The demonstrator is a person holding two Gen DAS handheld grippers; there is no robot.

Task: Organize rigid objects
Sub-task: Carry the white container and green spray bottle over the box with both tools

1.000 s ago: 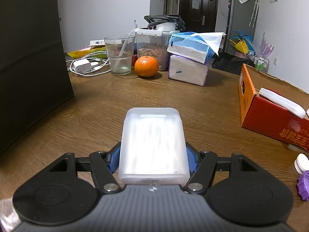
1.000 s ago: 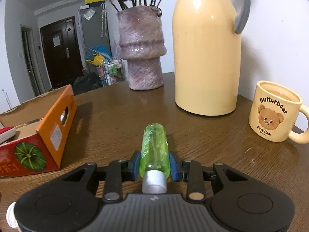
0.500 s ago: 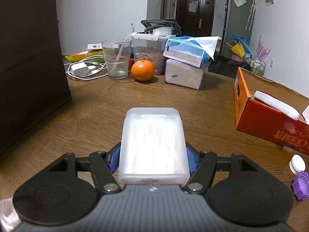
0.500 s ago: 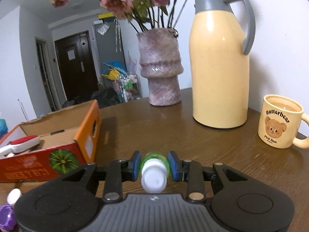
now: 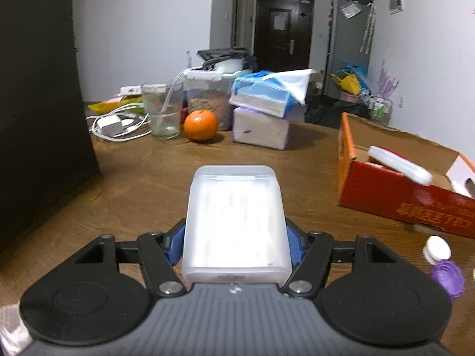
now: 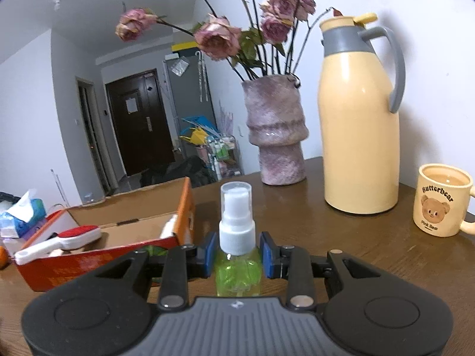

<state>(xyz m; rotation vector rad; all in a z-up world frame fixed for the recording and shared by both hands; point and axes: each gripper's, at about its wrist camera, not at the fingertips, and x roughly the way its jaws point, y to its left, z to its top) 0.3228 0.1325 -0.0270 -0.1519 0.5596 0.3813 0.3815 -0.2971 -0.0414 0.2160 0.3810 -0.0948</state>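
Between the blue pads of the right gripper (image 6: pixel 237 255), a green spray bottle (image 6: pixel 237 270) stands clamped upright, white pump up, above the wooden surface (image 6: pixel 371 246). The left gripper (image 5: pixel 234 243) is clamped on a frosted white box (image 5: pixel 234 222), contents too blurred to tell. Beyond, an open orange carton (image 6: pixel 184 207) holds a red-and-white brush (image 6: pixel 59 241); a bear mug (image 6: pixel 439 204) sits near a yellow thermos (image 6: pixel 356 136).

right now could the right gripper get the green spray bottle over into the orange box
Probably yes. The right gripper is shut on the green spray bottle, the orange box sits open-topped just to its left, and nothing stands between them.
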